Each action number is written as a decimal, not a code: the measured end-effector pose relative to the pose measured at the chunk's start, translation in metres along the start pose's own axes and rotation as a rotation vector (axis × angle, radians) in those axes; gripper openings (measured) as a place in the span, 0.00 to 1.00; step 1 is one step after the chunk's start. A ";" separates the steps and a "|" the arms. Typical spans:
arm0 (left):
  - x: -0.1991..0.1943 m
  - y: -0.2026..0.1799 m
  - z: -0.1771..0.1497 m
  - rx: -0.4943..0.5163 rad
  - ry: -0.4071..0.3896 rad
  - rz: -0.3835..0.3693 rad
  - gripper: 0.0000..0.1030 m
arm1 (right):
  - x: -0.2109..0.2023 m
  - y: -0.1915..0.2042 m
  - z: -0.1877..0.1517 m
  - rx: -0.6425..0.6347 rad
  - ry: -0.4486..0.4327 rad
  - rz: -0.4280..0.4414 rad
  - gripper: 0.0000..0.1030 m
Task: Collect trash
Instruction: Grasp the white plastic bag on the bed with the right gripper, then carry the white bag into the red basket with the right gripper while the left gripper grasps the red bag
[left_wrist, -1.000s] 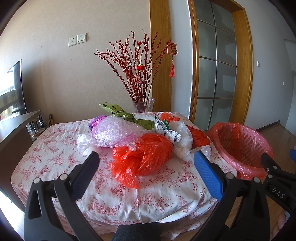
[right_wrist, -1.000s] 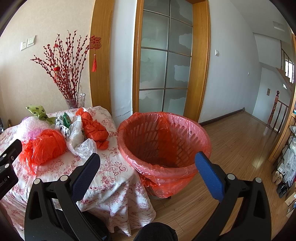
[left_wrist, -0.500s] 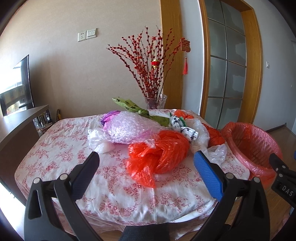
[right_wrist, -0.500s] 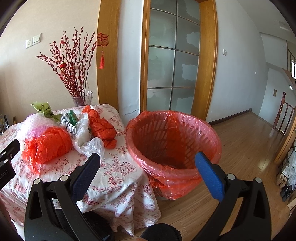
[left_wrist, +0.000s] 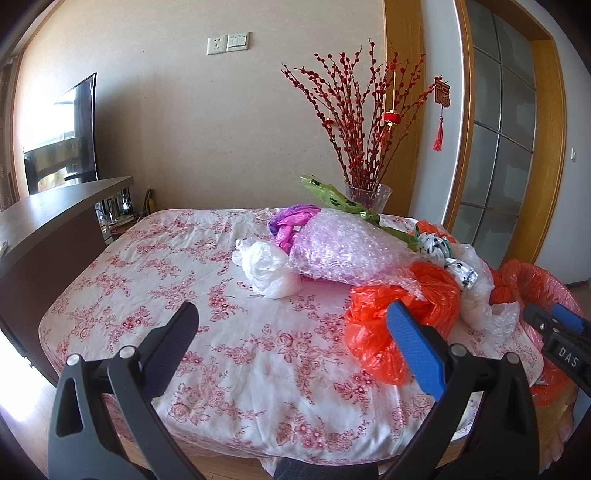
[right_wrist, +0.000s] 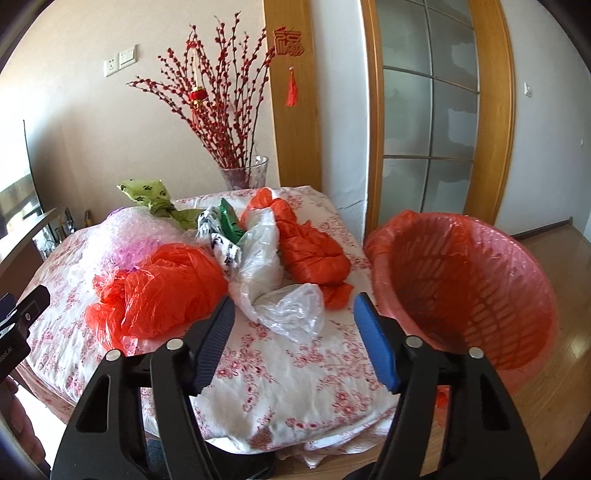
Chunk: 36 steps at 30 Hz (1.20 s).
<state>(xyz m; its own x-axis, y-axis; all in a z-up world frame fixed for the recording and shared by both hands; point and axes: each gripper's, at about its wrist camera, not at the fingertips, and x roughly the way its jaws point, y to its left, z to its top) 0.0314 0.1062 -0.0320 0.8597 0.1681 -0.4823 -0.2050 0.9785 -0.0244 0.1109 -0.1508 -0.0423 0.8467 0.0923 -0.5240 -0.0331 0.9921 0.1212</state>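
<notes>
A heap of plastic trash lies on the floral tablecloth (left_wrist: 229, 354): an orange-red bag (left_wrist: 402, 310) (right_wrist: 159, 291), pink bubble wrap (left_wrist: 343, 251), a white bag (left_wrist: 266, 266), a clear crumpled bag (right_wrist: 280, 306), a second orange bag (right_wrist: 310, 247) and a green bag (right_wrist: 147, 192). My left gripper (left_wrist: 291, 314) hangs open over the table's near side, its blue finger in front of the orange-red bag. My right gripper (right_wrist: 293, 301) points at the clear bag; its jaws are closing and its pads press on nothing. A bin with a red liner (right_wrist: 461, 280) stands right of the table.
A glass vase of red berry branches (left_wrist: 365, 195) stands at the back of the table. A dark sideboard (left_wrist: 48, 221) with a TV is at the left. A glass-paned door (right_wrist: 428, 122) and wooden floor (right_wrist: 561, 302) lie to the right.
Both grippers have swung left toward the table and come closer to the pile. The right gripper's jaws have narrowed. The bin has slid to the right of both views.
</notes>
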 end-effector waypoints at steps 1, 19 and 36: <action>0.001 0.002 0.000 0.005 -0.002 0.005 0.96 | 0.005 0.003 0.000 -0.006 0.006 0.007 0.58; 0.018 0.000 -0.006 0.011 0.034 -0.073 0.88 | 0.069 0.030 -0.003 -0.118 0.136 0.063 0.10; 0.040 -0.043 -0.010 0.091 0.102 -0.220 0.78 | 0.000 -0.007 0.009 -0.051 -0.033 0.012 0.06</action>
<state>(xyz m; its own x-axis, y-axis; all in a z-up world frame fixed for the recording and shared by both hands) 0.0701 0.0694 -0.0586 0.8263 -0.0585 -0.5602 0.0290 0.9977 -0.0615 0.1162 -0.1587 -0.0354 0.8632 0.1025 -0.4943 -0.0701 0.9940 0.0837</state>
